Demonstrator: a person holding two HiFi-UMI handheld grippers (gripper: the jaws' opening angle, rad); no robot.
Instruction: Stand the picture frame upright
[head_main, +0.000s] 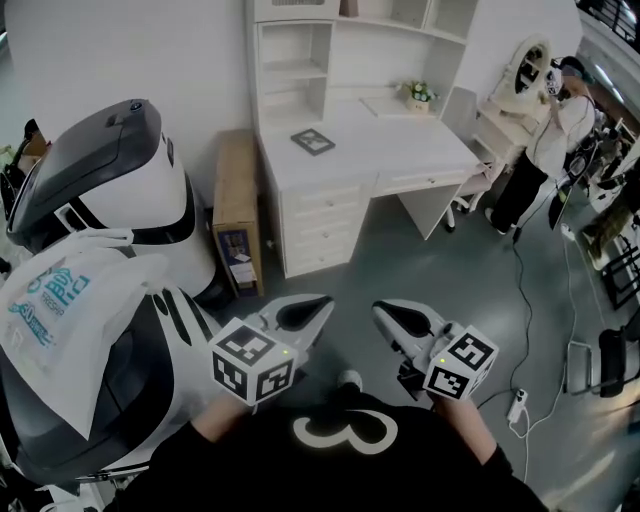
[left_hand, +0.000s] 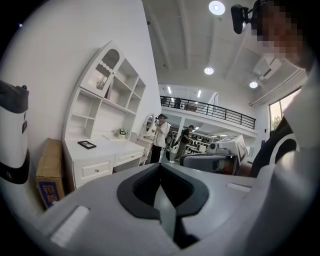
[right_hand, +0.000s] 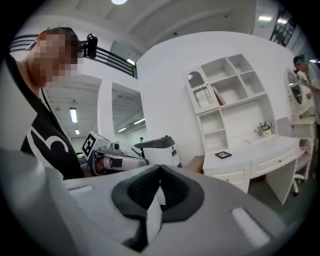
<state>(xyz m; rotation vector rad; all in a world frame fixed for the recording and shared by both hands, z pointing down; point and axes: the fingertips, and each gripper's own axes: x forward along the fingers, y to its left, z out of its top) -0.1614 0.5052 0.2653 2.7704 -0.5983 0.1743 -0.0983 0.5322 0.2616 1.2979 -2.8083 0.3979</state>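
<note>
Head view: a small, dark, square picture frame (head_main: 312, 141) lies flat on the smooth white surface (head_main: 420, 140), well apart from the left gripper (head_main: 305, 312) and right gripper (head_main: 400, 322), both closed on nothing.

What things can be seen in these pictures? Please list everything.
picture frame: one, dark, flat on the desk
desk: one, white, against the far wall
plant: one, green, back of the desk top
cardboard box: one, brown, floor, left of desk
machine: one, white and grey, near left
plastic bag: one, white, blue print, on the machine
bystander: one, white top, far right
left gripper: one, white, low centre, shut
right gripper: one, white, low centre, shut
</note>
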